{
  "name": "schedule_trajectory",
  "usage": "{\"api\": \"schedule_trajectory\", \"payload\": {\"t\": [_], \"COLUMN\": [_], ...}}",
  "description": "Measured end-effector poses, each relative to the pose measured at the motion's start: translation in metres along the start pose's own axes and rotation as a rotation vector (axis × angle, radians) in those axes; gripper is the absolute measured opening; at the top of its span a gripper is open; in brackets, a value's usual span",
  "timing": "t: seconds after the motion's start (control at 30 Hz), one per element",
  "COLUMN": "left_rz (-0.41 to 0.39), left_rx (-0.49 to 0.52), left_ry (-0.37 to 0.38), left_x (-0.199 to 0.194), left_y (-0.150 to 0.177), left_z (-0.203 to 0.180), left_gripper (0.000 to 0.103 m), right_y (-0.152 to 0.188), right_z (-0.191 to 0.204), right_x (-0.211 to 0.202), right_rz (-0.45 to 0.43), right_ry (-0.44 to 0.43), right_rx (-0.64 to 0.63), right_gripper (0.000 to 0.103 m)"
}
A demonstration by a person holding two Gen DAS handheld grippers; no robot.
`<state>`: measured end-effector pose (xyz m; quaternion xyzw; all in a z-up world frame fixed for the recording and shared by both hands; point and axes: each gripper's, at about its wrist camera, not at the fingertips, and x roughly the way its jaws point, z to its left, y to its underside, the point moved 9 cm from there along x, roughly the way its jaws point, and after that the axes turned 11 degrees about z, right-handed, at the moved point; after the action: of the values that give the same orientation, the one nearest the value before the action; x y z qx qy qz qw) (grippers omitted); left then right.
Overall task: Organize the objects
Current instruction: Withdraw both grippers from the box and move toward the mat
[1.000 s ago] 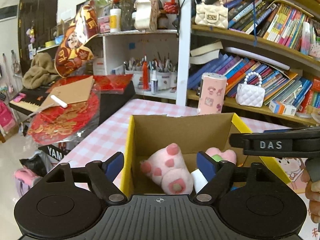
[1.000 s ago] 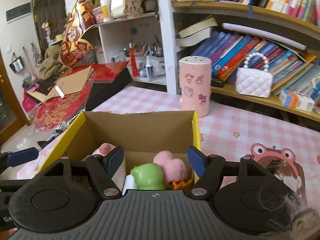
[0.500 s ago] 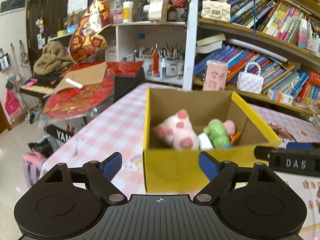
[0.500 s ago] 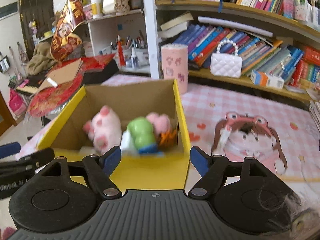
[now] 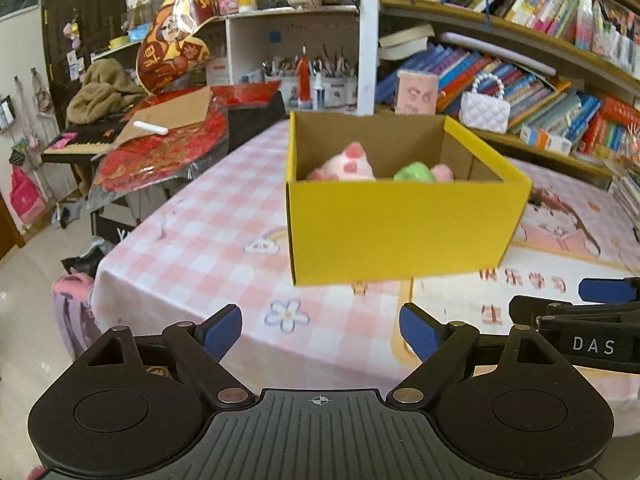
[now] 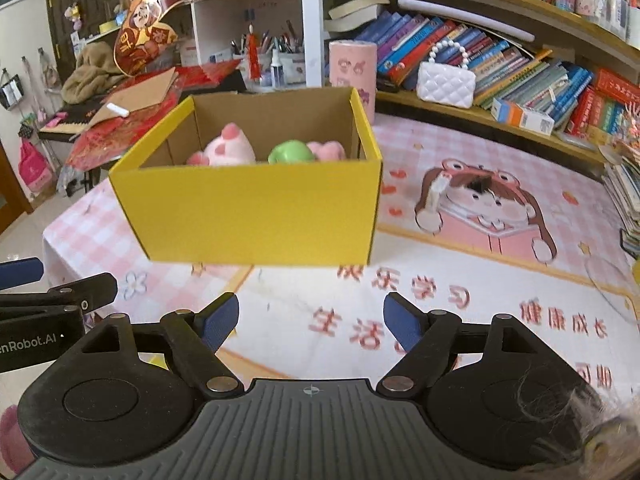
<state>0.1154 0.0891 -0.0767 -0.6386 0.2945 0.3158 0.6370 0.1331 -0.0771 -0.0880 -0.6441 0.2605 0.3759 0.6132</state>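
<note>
A yellow cardboard box (image 5: 400,228) (image 6: 256,212) stands on the pink checked table. Inside it lie a pink-and-white plush pig (image 5: 346,164) (image 6: 228,148), a green toy (image 5: 414,172) (image 6: 290,152) and a pink plush (image 5: 442,172) (image 6: 328,149). My left gripper (image 5: 320,330) is open and empty, well short of the box near the table's front edge. My right gripper (image 6: 312,322) is open and empty, also in front of the box. The right gripper's side shows in the left wrist view (image 5: 592,320).
A pink cylindrical container (image 6: 352,72) stands behind the box. A white quilted handbag (image 6: 446,82) sits on the low bookshelf with many books. A cartoon mat (image 6: 480,208) covers the table's right part. A keyboard and red decorations (image 5: 152,144) lie left of the table.
Both grippers have pulled back from above the box to in front of it. The box now stands farther away and its front wall is in full view. Both stay open.
</note>
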Motion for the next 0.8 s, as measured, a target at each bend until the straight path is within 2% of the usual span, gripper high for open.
{"api": "schedule_trajectory", "payload": {"t": [0.33,0.8], "left_rz": [0.036,0.037], "left_rx": [0.068,0.198], "left_ry": [0.060,0.114], "left_x": [-0.001,0.003], "left_y": [0.019,0.019], "left_z": [-0.028,-0.083], "left_gripper": [0.090,0.090], "right_y": [0.031,0.051], "right_z": [-0.010,-0.065], "right_x": [-0.009,-0.015], "right_rz": [0.028,0.053], "right_ry": [0.037,0.121], "right_rx": [0.030,0.166], "right_gripper": [0.079,0.079]}}
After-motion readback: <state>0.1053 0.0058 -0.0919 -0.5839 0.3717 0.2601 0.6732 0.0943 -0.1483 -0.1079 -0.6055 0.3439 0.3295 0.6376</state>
